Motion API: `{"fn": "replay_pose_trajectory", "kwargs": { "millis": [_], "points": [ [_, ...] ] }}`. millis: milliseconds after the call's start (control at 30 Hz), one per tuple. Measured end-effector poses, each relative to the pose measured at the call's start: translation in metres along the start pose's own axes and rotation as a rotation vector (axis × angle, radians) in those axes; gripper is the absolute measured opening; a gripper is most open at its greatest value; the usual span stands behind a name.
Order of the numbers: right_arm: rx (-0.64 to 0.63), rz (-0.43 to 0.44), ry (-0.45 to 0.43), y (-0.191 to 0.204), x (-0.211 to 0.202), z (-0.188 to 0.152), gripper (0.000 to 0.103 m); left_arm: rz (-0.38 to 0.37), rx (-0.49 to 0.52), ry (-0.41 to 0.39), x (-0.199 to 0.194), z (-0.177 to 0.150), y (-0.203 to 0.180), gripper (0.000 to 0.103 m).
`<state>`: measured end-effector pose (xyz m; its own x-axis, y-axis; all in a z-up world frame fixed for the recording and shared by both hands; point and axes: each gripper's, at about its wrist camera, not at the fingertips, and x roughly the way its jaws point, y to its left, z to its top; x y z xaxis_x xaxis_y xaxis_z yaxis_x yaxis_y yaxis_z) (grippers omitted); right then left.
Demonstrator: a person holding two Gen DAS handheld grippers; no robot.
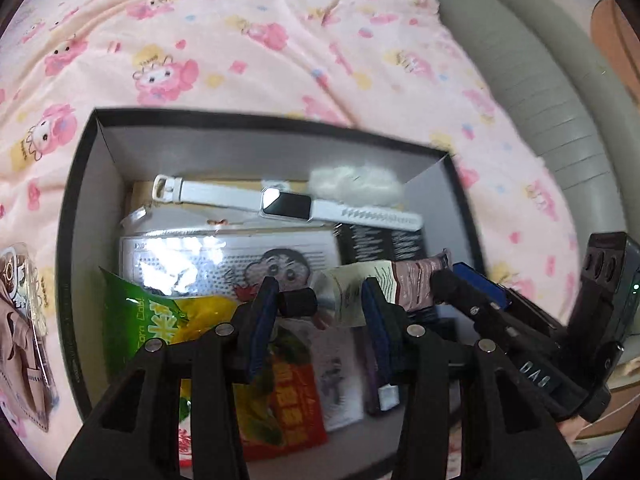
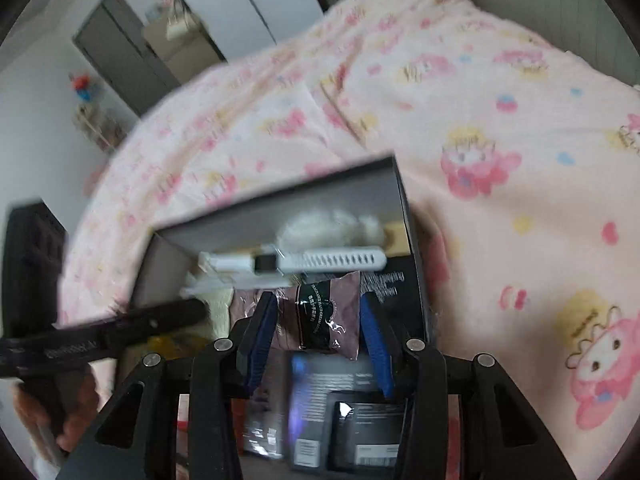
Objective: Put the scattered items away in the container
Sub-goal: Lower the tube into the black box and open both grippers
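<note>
Two claws hung over a dark box (image 1: pixel 76 200) on a bed covered by a pink cartoon-print blanket (image 1: pixel 248 52). The right claw (image 2: pixel 318 324) had its blue fingers spread wide, a mauve sachet (image 2: pixel 320 312) lying loose between them, near the box's right wall. The left claw (image 1: pixel 320 300) stood apart and empty above the snack packets (image 1: pixel 160 320). A white watch (image 1: pixel 286 202) lay along the far wall beside a white fluffy tuft (image 1: pixel 356 184). A figure card (image 1: pixel 20 320) remained outside the box's left edge.
</note>
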<state>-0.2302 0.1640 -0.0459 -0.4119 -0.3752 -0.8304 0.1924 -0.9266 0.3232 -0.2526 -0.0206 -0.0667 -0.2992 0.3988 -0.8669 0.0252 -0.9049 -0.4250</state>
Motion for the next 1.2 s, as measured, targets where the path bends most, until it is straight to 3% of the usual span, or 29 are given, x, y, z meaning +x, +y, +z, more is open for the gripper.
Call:
{"fn": "replay_pose_trajectory", "kwargs": {
  "millis": [100, 167, 233, 300, 533, 733, 1000, 1067, 1200],
  "points": [
    [-0.081, -0.026, 0.065, 0.015, 0.016, -0.003, 0.039, -0.064, 0.021, 0.05, 0.012, -0.005, -0.008, 0.041],
    [-0.114, -0.055, 0.064, 0.027, 0.02, -0.004, 0.034, -0.028, 0.059, 0.037, 0.013, -0.01, -0.015, 0.032],
    [-0.113, -0.048, 0.093, 0.029, 0.025, -0.008, 0.03, 0.019, 0.081, 0.009, 0.01, -0.013, -0.016, 0.032],
    [-0.104, -0.048, 0.098, 0.025, 0.028, -0.013, 0.03, 0.016, 0.077, -0.001, 0.008, -0.013, -0.013, 0.032],
    [-0.091, -0.095, -0.017, 0.024, -0.015, -0.023, 0.03, -0.048, 0.056, -0.007, 0.001, -0.019, -0.004, 0.033],
    [-0.064, -0.115, 0.023, 0.015, -0.013, -0.029, 0.03, -0.032, 0.141, 0.006, 0.009, -0.027, -0.027, 0.033],
    [-0.042, -0.193, -0.105, -0.001, -0.047, -0.019, 0.03, 0.013, 0.147, 0.044, 0.031, -0.036, -0.041, 0.036],
    [-0.006, -0.176, -0.117, -0.012, -0.051, -0.015, 0.03, 0.005, 0.18, 0.051, 0.035, -0.038, -0.054, 0.036],
    [0.037, -0.15, -0.089, -0.032, -0.043, -0.01, 0.03, 0.06, 0.207, 0.078, 0.048, -0.032, -0.07, 0.036]
  ]
}}
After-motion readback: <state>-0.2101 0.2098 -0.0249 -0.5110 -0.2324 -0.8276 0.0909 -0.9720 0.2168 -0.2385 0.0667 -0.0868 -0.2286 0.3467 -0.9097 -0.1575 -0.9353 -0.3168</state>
